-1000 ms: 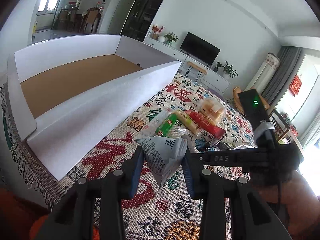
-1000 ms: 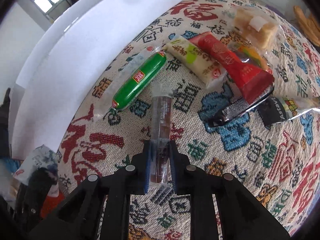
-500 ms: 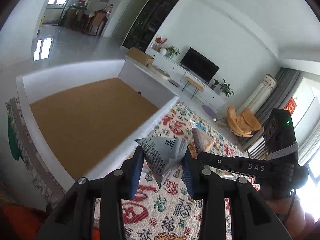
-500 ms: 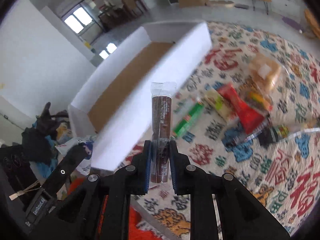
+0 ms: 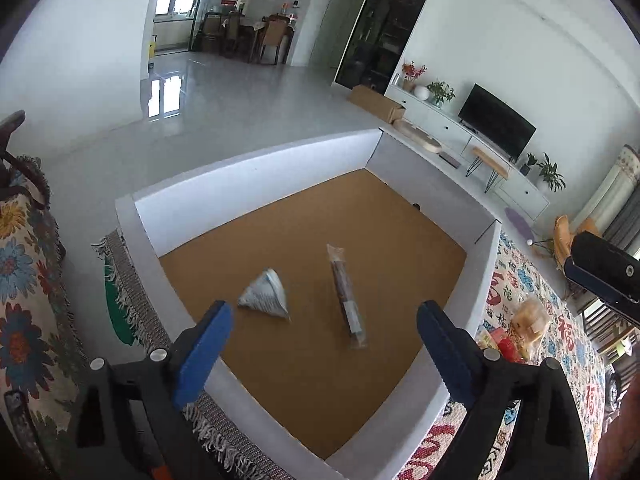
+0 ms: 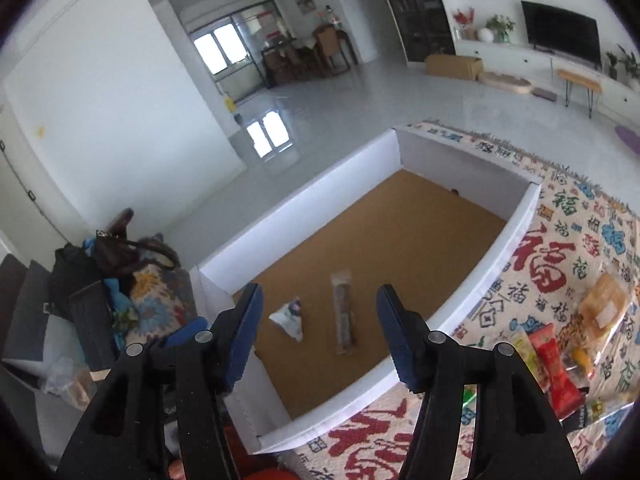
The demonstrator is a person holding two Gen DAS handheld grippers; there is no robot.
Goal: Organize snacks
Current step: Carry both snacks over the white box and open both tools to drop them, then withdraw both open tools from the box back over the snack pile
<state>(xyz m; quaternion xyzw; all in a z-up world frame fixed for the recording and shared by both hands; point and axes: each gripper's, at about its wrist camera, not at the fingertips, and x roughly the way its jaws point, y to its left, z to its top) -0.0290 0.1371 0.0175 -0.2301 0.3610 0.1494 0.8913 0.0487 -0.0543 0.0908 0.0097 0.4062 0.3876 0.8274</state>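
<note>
1. The left gripper (image 5: 324,330) hangs above the near corner of the white box (image 5: 256,168). Its jaws have just been opening and now stand wide apart with nothing between them.
2. The right gripper (image 6: 320,330) hangs over the same box from the other side. Its jaws have also just been opening, and nothing sits between the blue pads (image 6: 246,332).
3. A triangular packet (image 5: 266,294) printed in grey and white lies on the brown floor of the box, near the left gripper's end.
4. A long brown stick in clear wrap (image 5: 347,298) lies just beside the packet, apart from it, running lengthwise toward the far wall.
5. The box sits on a patterned cloth (image 6: 560,240) with red and blue characters.
6. More snacks (image 6: 556,364) lie on the cloth outside the box, on the right: a red packet, a green-and-yellow one, and a clear bag of pale cakes (image 6: 604,300).
7. In the left wrist view, part of the right gripper shows at the right edge.
</note>
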